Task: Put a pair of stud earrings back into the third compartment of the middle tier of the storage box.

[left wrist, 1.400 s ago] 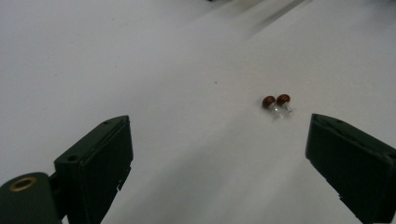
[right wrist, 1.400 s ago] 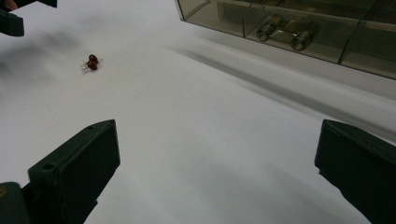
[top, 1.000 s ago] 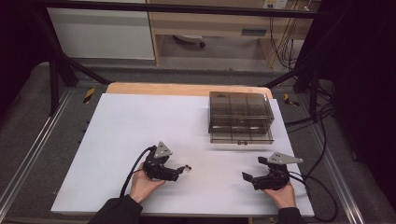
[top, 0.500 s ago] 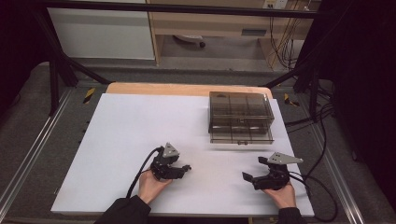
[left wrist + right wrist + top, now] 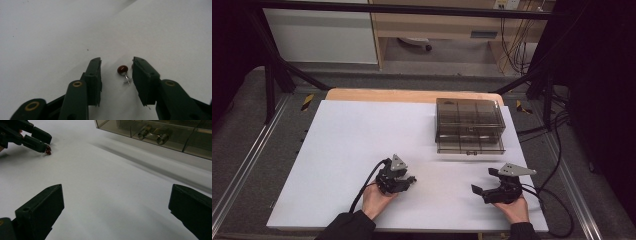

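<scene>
Pushpin [image 5: 124, 72] btwn closing left gripper [image 5: 117, 75] jaws, untouched.

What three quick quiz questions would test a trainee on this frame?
1. True or false: the red pushpin lies on the white table between the left gripper fingers.
2. Which stands wider open, the left gripper or the right gripper?
3. What is the smoky clear drawer box nearer to: A) left gripper, B) right gripper?

Key: 1 true, the fingers have just been closing on it, not yet pressing. 2 the right gripper. 3 B.
</scene>
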{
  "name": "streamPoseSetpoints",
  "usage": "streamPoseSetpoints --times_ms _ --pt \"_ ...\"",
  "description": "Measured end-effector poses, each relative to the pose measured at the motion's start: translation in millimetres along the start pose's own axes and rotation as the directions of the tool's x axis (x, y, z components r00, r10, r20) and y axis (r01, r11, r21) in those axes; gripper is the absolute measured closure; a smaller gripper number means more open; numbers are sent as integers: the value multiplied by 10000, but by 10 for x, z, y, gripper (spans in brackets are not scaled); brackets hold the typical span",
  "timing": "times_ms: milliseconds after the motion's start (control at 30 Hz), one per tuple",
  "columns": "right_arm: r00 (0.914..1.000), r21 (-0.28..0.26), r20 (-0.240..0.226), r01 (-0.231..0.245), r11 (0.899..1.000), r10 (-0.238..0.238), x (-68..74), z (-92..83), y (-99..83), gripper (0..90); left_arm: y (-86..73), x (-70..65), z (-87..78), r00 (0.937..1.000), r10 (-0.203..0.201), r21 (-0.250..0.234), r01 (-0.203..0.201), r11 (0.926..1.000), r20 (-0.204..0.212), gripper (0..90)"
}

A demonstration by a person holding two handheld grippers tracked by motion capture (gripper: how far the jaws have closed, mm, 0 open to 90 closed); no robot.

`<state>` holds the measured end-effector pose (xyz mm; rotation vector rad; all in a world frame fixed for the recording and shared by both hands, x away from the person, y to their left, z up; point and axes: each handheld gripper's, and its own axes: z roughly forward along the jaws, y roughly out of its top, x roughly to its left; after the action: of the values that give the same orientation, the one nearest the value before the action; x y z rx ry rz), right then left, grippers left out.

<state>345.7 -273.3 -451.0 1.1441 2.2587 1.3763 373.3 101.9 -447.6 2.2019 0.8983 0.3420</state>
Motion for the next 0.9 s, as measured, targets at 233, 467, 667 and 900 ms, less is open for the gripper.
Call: streamPoseSetpoints --times_ms 233,467,667,900 --pt "10000 19 -13 9 10000 -9 0 3 -1 7 -9 -15 3 10000 -3 45 3 10000 16 649" --pt "10000 32 -21 11 10000 -11 0 2 -1 6 -9 -27 19 10000 45 79 -45 10000 -8 721" --pt "10000 35 -32 -4 10000 5 1 1 0 7 -12 -4 14 10000 -27 98 27 9999 -5 798" --pt "10000 26 -47 0 10000 0 1 0 0 7 -11 26 -2 9999 -67 41 66 10000 102 815"
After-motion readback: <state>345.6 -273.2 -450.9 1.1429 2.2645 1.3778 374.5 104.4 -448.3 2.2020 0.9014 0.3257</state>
